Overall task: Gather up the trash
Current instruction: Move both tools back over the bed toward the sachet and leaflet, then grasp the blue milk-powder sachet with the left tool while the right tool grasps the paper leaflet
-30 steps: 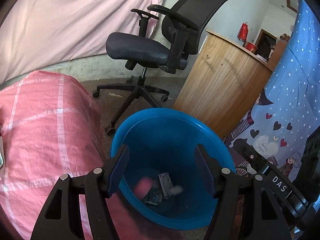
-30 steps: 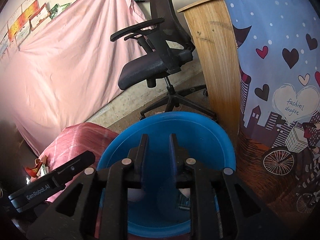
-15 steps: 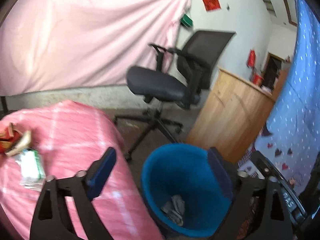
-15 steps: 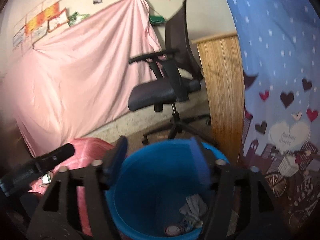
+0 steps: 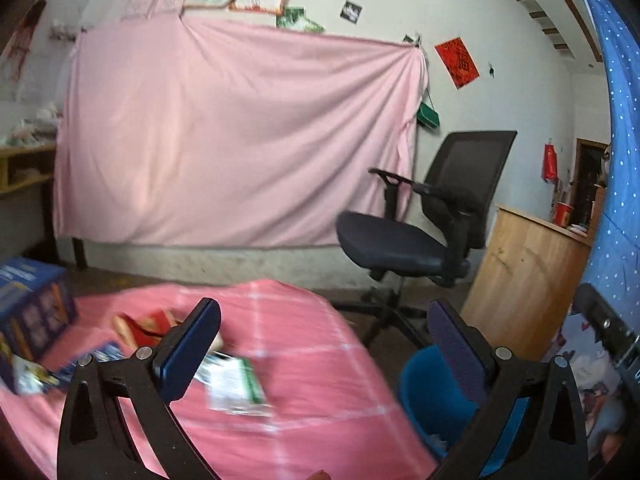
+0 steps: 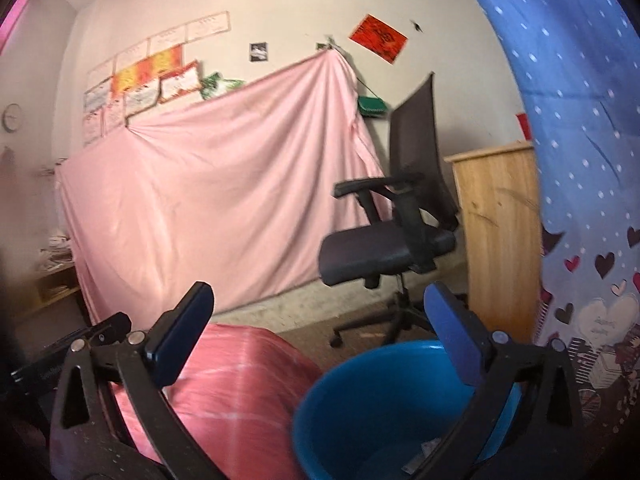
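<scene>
My left gripper [image 5: 324, 332] is open and empty, raised above the pink-clothed table [image 5: 304, 360]. Trash lies on that cloth: a green and white packet [image 5: 236, 384], a red wrapper [image 5: 148, 326] and blurred wrappers [image 5: 36, 376] at the left. The blue bin [image 5: 432, 396] stands on the floor right of the table. My right gripper [image 6: 316, 320] is open and empty, raised over the blue bin [image 6: 368, 404], which holds scraps [image 6: 424, 452] at its bottom. The pink table [image 6: 236, 384] lies to its left.
A black office chair [image 5: 420, 232] stands behind the bin, with a wooden cabinet [image 5: 524, 276] to its right. A blue patterned curtain [image 6: 580, 160] hangs at the right. A pink sheet [image 5: 232, 136] covers the back wall. A blue box [image 5: 32, 308] sits at the table's left.
Both grippers lifted up from over the bin and tilted toward the room. The right gripper went from shut to open. The left view swung left, bringing the table's trash into sight.
</scene>
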`<action>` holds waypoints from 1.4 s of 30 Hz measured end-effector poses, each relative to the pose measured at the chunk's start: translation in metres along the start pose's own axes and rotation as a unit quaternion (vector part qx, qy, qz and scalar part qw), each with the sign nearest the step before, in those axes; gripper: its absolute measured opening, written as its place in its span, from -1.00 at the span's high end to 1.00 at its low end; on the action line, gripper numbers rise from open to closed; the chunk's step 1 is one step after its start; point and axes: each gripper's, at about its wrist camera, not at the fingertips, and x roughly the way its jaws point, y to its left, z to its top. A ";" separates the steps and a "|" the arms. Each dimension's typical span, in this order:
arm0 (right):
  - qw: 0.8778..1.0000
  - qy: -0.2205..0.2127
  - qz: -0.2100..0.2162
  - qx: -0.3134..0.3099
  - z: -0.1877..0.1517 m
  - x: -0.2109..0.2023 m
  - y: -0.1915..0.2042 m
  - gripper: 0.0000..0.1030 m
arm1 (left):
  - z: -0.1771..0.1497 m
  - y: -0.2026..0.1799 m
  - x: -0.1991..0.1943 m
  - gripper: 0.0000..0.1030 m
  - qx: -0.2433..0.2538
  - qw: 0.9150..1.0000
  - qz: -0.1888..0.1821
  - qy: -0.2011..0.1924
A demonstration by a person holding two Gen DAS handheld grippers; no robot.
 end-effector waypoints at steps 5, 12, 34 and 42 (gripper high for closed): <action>0.999 -0.014 0.033 -0.030 -0.004 -0.001 0.037 -1.00 | -0.003 0.027 -0.025 -0.97 -0.003 0.999 0.026 -0.019; 0.994 -0.010 0.084 -0.068 -0.012 0.006 0.082 -1.00 | -0.013 0.073 -0.058 -0.97 -0.017 0.997 0.075 -0.032; 0.971 0.139 0.141 -0.133 -0.078 0.069 0.179 -1.00 | -0.065 0.173 -0.067 -0.97 0.006 0.985 0.162 0.054; 0.953 0.231 0.140 -0.141 -0.103 0.101 0.188 -1.00 | -0.068 0.195 -0.042 -0.90 -0.005 0.982 0.147 0.122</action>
